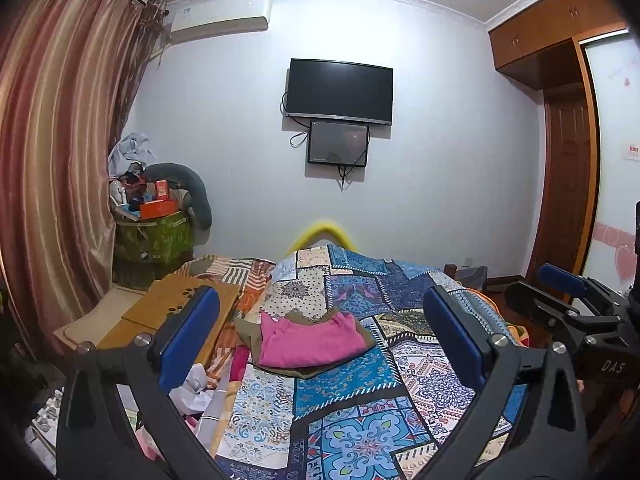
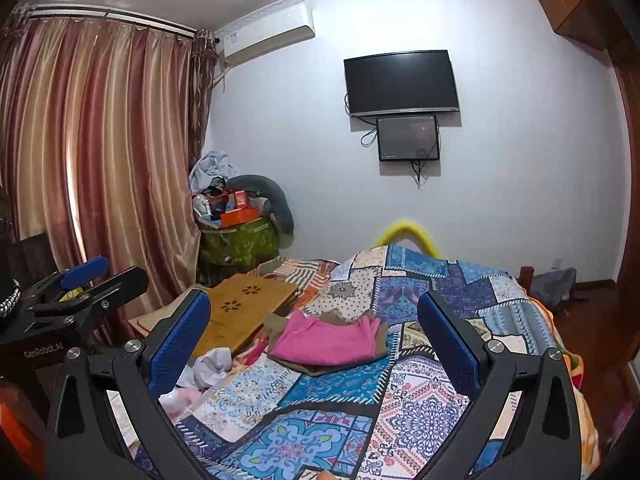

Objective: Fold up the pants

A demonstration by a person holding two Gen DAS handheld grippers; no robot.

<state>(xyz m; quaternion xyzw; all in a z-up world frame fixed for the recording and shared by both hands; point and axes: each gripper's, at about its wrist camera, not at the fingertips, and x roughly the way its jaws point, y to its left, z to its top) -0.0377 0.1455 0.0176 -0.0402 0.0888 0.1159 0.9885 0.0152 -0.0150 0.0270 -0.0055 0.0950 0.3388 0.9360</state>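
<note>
Both sets of jaws spread wide, nothing between them: left gripper (image 1: 320, 328) and right gripper (image 2: 314, 330) held above the near end of the bed, clear of the fabric. Pants: folded pink pair (image 1: 310, 338) stacked on an olive-brown pair (image 1: 362, 330), mid-bed on the patchwork quilt (image 1: 352, 412), ahead of both grippers, untouched. Right wrist view shows the same stack, pink (image 2: 326, 340) over brown (image 2: 340, 366), plus the left gripper at frame left. Wooden lap tray (image 2: 244, 308) lies left of the stack, near but apart. Crumpled white cloth (image 2: 210, 368) just below the tray. TV (image 1: 339, 91) on far wall.
</note>
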